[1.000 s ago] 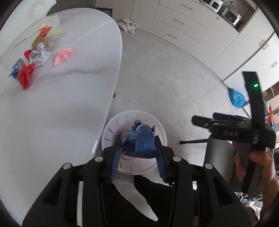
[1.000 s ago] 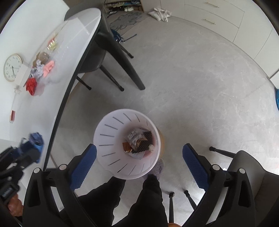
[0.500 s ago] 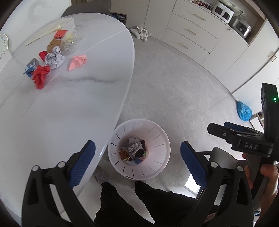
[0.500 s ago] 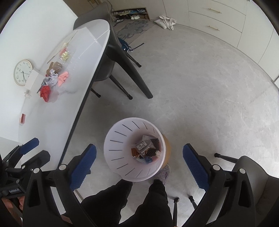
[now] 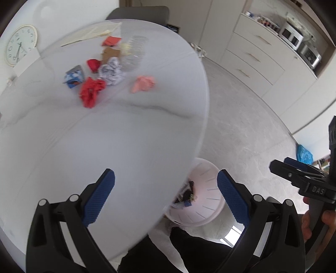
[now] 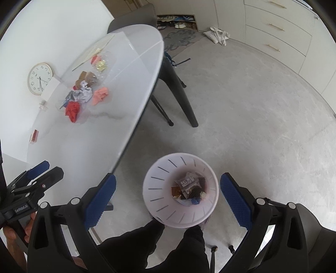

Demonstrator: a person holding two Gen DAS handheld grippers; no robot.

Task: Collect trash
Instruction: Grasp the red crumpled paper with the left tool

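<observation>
My left gripper (image 5: 166,189) is open and empty, over the near edge of the white table (image 5: 117,147). My right gripper (image 6: 168,193) is open and empty, above the white bin (image 6: 161,201) on the floor, which holds wrappers (image 6: 189,187). The bin's rim also shows in the left wrist view (image 5: 208,201), partly hidden under the table edge. Trash lies at the table's far end: a red crumpled piece (image 5: 91,93), a pink piece (image 5: 143,83), a white-and-blue crumpled ball (image 5: 111,71), a small blue carton (image 5: 74,76) and a brown piece (image 5: 110,52).
A clear plastic container (image 5: 134,48) and paper sheets (image 5: 94,33) lie beyond the trash. A clock (image 5: 20,47) leans on the wall. A dark chair (image 6: 134,16) stands at the table's far end, cabinets (image 5: 258,56) line the room, and my legs (image 6: 174,247) are by the bin.
My left gripper opened and dropped the blue crumpled piece into the bin, then swung left and up over the table. The right gripper stayed open and rose a little.
</observation>
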